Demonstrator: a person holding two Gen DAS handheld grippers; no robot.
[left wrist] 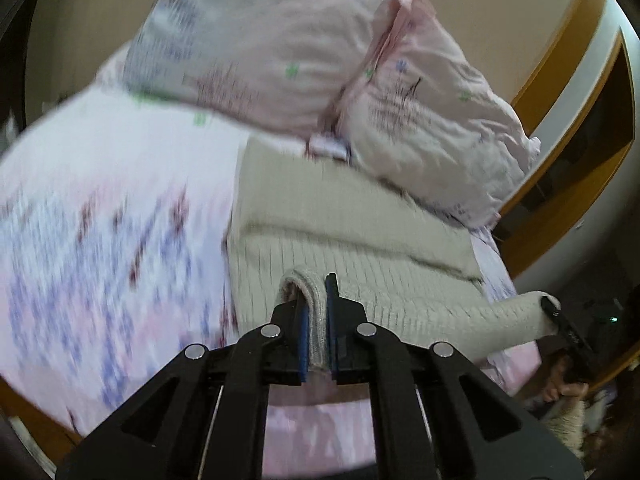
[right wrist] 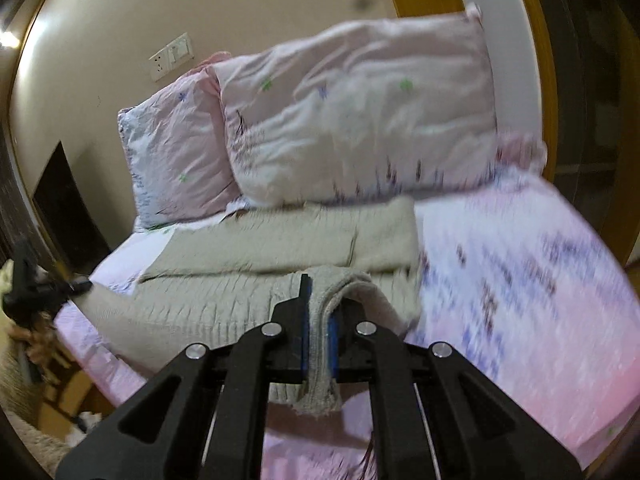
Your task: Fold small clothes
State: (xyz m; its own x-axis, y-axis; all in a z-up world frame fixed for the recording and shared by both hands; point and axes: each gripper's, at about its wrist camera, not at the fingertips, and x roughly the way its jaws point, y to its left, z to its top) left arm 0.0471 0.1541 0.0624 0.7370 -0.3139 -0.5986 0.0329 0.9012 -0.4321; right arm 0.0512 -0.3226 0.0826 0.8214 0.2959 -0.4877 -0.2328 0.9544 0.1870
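Observation:
A beige knit sweater point(left wrist: 352, 216) lies partly folded on the bed, its upper part doubled over below the pillows. My left gripper point(left wrist: 316, 300) is shut on a fold of the sweater's near hem, the knit pinched between the blue pads. In the right wrist view my right gripper point(right wrist: 323, 304) is likewise shut on a bunched piece of the sweater point(right wrist: 280, 240) at its near edge. Each view shows the other gripper off to the side, the right gripper point(left wrist: 558, 314) and the left gripper point(right wrist: 44, 286), with the hem lifted and stretched between them. Both pictures are motion-blurred.
Two pink floral pillows point(left wrist: 260, 48) point(left wrist: 436, 120) lean on the wall behind the sweater. The pink flowered bedsheet point(right wrist: 520, 280) spreads to the side. A wooden bed frame point(left wrist: 560, 208), a wall socket point(right wrist: 172, 58) and a person's hand point(left wrist: 566, 390) are at the edges.

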